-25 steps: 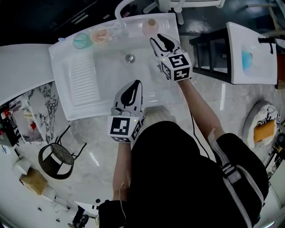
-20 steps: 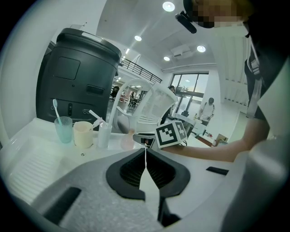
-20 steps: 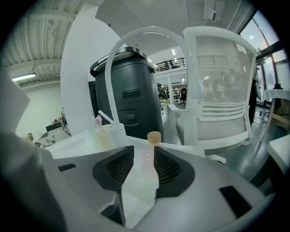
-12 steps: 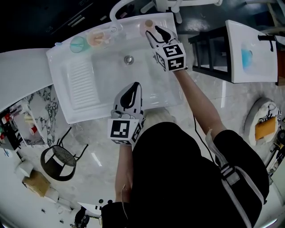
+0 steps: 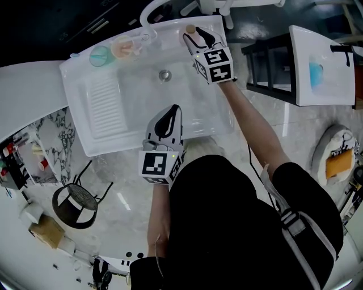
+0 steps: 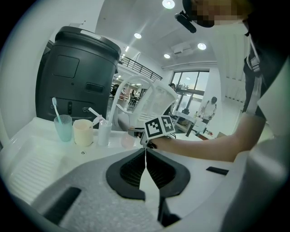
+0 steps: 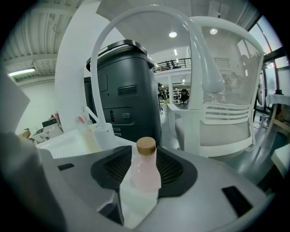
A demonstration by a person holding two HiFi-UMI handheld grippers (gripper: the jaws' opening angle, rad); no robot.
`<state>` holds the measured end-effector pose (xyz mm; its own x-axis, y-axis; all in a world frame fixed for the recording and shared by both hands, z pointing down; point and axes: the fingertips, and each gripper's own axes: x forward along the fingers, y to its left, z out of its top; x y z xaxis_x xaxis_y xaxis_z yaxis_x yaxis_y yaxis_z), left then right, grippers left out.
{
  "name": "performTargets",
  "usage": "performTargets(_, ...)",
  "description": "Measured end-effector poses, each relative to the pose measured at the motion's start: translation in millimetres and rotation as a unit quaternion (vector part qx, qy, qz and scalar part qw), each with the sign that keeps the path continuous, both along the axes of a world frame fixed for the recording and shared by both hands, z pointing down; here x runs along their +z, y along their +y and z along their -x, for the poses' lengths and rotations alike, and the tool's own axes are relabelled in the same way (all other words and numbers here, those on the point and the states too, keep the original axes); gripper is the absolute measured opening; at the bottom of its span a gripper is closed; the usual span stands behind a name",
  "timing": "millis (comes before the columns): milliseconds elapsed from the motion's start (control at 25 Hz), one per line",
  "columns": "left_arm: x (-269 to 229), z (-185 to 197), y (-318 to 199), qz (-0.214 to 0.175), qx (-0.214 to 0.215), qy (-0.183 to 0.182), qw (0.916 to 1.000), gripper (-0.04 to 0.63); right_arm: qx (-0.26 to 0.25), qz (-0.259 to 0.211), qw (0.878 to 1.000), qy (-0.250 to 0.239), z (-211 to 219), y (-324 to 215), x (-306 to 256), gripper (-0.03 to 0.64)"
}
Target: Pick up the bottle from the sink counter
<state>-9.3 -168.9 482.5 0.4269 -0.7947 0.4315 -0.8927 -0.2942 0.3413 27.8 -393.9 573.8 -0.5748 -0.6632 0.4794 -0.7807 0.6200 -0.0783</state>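
A pale pink bottle (image 5: 191,29) with a tan cap stands upright on the back rim of the white sink (image 5: 96,122), right of the faucet. My right gripper (image 5: 196,35) reaches over the basin to it. In the right gripper view the bottle (image 7: 146,170) stands between the two jaws, which are opening, and I see no pad pressing on it. My left gripper (image 5: 169,112) hovers over the front part of the basin, shut and empty; its jaws meet in the left gripper view (image 6: 146,152).
A teal cup (image 5: 101,55) with a toothbrush, a beige cup (image 5: 125,47) and a white curved faucet (image 5: 148,14) stand along the sink's back edge, left of the bottle. A ribbed drainboard (image 5: 108,102) fills the sink's left side. A black wire stool (image 5: 72,204) stands on the floor.
My right gripper has moved away from me toward the sink's back rim and now has the bottle between its jaws. The left gripper has barely moved.
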Motion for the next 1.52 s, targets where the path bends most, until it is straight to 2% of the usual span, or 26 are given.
performTargets(360, 0, 0, 3, 0.003, 0.001, -0.005, 1.0, 0.02, 0.0, 0.002, 1.0, 0.012, 2, -4, 11, 0.156)
performTargets(480, 1, 0, 4, 0.005, 0.002, -0.006, 1.0, 0.02, 0.01, -0.001, 1.0, 0.012, 0, -6, 12, 0.126)
performTargets(960, 0, 2, 6, 0.006, 0.004, -0.01, 0.9999, 0.02, 0.007, -0.023, 0.999, 0.029, -1, -6, 11, 0.12)
performTargets(1520, -2, 4, 16, 0.004, 0.0, -0.01, 0.9999, 0.02, -0.005, -0.009, 1.0, 0.027, 0, 5, 11, 0.117)
